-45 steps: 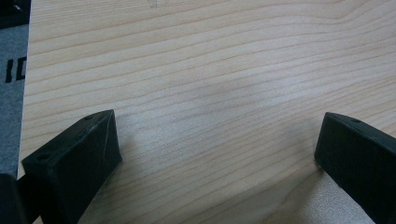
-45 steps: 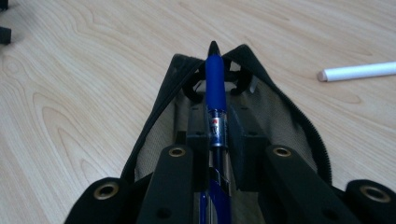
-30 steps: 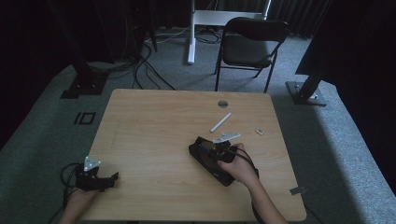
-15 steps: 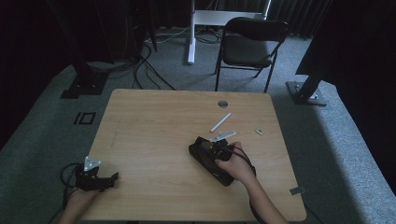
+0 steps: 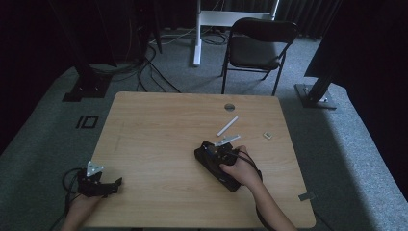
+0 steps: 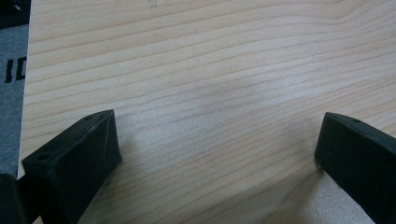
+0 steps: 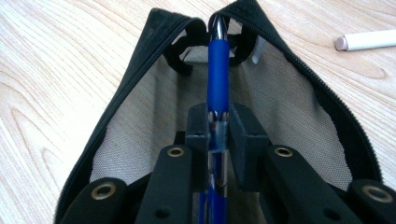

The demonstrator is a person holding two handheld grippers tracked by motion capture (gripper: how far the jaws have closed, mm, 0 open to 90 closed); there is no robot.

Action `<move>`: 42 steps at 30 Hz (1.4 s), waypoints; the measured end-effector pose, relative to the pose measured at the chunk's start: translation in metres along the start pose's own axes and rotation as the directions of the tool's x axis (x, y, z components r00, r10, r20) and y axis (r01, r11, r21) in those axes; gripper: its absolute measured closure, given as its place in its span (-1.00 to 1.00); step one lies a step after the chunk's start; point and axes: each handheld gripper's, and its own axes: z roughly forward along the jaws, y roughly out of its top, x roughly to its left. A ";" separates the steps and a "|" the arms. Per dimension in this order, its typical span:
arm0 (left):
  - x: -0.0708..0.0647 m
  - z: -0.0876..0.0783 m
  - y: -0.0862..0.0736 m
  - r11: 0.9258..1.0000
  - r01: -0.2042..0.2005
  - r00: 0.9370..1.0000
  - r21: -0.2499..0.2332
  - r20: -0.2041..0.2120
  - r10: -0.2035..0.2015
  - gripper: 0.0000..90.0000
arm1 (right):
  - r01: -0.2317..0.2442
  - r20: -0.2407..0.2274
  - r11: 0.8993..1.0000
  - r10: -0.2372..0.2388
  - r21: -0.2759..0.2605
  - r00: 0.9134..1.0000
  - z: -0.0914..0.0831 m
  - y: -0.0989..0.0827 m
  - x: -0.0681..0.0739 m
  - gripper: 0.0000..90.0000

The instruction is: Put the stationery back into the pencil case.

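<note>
right gripper (image 7: 217, 128) pinches a blue pen (image 7: 218, 70) – at frame centre, tip pointing into the open black pouch (image 7: 140, 60). a white stick (image 7: 369, 40) lies upper right. left gripper (image 6: 215, 149) – jaws spread, over bare table (image 6: 210, 60).
</note>
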 end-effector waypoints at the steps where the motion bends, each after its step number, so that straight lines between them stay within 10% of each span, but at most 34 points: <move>1: 0.000 0.000 0.000 1.000 0.000 1.000 0.000 0.000 0.000 -1.00 | 0.002 -0.002 1.000 -0.002 0.004 1.000 0.000 0.000 0.000 0.72; 26: 0.000 0.000 0.000 1.000 0.000 1.000 0.000 0.000 0.000 -1.00 | -0.009 -0.043 0.993 0.004 -0.118 0.999 -0.029 0.012 -0.002 0.70; 42: 0.000 0.000 0.000 1.000 0.000 1.000 0.000 0.000 0.000 -1.00 | -0.099 0.035 0.963 0.111 -0.251 0.993 -0.044 0.024 -0.027 0.71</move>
